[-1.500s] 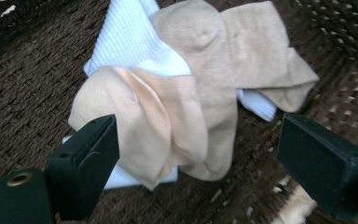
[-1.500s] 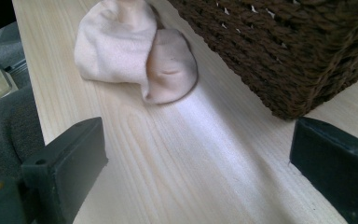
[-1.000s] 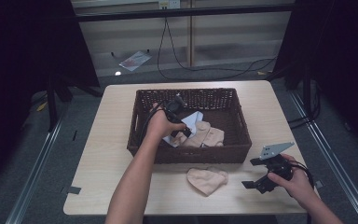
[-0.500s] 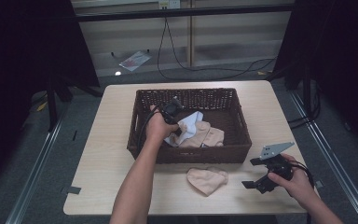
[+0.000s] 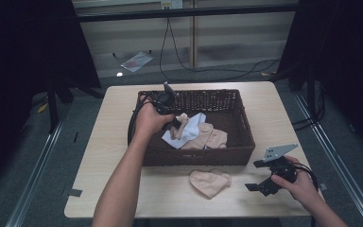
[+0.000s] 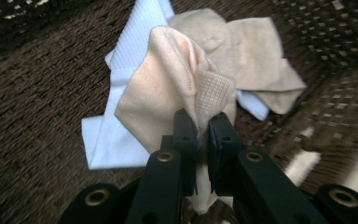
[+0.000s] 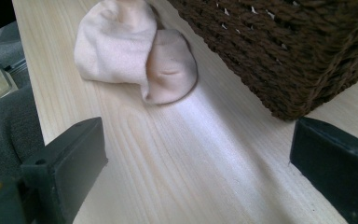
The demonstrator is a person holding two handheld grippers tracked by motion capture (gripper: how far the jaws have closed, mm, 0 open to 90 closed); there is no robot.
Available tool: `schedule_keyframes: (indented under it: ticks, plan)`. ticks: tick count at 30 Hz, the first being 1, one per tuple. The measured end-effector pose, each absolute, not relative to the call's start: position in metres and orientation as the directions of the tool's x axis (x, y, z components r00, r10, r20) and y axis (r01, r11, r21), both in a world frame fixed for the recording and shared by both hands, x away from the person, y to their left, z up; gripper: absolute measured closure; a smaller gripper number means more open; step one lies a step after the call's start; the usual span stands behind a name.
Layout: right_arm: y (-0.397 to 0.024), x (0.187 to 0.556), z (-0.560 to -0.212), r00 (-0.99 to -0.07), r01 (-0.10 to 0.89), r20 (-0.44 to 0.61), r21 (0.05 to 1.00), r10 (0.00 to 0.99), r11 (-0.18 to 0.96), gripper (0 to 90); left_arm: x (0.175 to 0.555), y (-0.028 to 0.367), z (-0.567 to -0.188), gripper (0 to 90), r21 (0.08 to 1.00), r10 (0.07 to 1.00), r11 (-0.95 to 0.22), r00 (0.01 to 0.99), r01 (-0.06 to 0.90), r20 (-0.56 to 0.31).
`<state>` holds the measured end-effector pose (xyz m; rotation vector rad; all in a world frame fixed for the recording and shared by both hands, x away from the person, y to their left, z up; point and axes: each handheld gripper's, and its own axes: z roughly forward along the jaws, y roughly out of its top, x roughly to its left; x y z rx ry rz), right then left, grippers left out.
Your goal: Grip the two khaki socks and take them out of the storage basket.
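Note:
A dark wicker basket (image 5: 238, 120) stands on the wooden table (image 5: 104, 156). Inside lie a white cloth (image 5: 194, 125) and beige socks (image 5: 211, 137). My left gripper (image 5: 176, 124) has just closed its jaws on one beige sock (image 6: 168, 88) and holds it lifted above the pile, the sock's ribbed cuff (image 6: 213, 91) pinched between the black jaws. In the left gripper view the white cloth (image 6: 116, 140) lies under the lifted sock. Another beige sock (image 5: 210, 182) lies folded on the table in front of the basket. My right gripper (image 5: 257, 176) rests open near the table's front right, its jaws wide apart facing that sock (image 7: 135, 51).
The basket wall (image 7: 284, 51) rises close at the right of the right gripper view. Black cables (image 5: 208, 66) run across the floor behind the table. A sheet of paper (image 5: 136, 60) lies on the floor at the back left. Grey floor rails flank the table.
The left gripper closed on a beige sock in the basket and rose with it. The right hand stayed in place.

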<state>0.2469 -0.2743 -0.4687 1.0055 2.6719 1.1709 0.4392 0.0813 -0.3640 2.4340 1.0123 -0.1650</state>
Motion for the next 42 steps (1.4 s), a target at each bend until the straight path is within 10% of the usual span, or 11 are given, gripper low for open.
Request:
schedule_keyframes:
  ticks: [42]
  plan:
    - [-0.272,0.246,-0.47,-0.787,0.546,0.197,0.666,0.585,0.509,3.4,0.383,0.082,-0.291,83.4,0.41,0.444,-0.728,0.833,0.55,-0.329]
